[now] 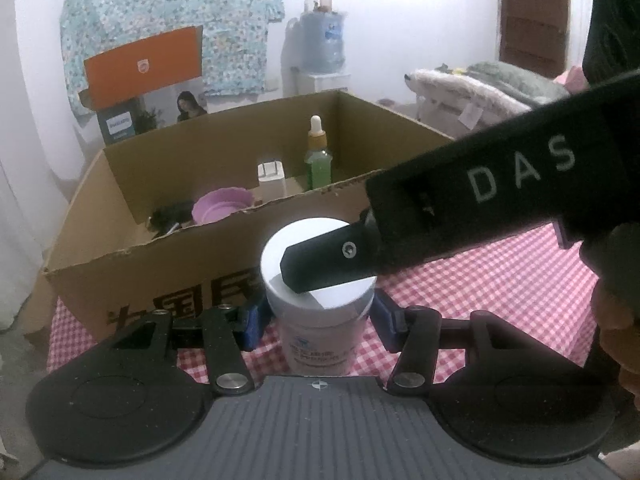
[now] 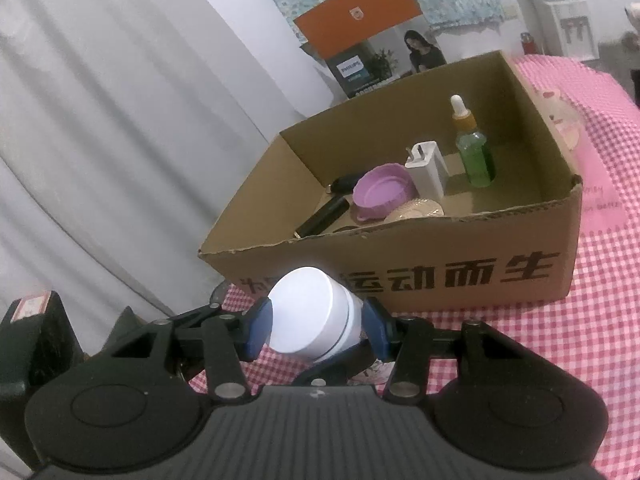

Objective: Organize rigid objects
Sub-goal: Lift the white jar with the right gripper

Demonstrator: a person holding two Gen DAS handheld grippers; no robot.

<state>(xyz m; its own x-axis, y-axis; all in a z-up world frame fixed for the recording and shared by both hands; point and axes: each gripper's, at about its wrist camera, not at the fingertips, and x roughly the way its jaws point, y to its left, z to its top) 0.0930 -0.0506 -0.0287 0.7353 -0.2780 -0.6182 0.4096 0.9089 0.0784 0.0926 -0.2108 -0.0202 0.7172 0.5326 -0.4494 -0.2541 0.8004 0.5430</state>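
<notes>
A white-lidded jar (image 1: 320, 312) stands on the checked cloth just in front of the cardboard box (image 1: 120, 276). My left gripper (image 1: 316, 320) has its blue pads on either side of the jar's body and is shut on it. My right gripper (image 2: 316, 324) is shut on the jar's white lid (image 2: 308, 312); one of its fingers (image 1: 328, 258) lies across the lid top in the left wrist view. The box (image 2: 440, 276) holds a green dropper bottle (image 2: 474, 156), a white charger (image 2: 426, 172), a purple lid (image 2: 380, 194) and a black stick (image 2: 322, 216).
A red-and-white checked cloth (image 1: 480, 300) covers the table. Grey curtains (image 2: 120, 140) hang at the left. An orange Philips box (image 1: 144, 68) stands behind the carton. A water dispenser (image 1: 322, 44) and folded bedding (image 1: 480, 88) are further back.
</notes>
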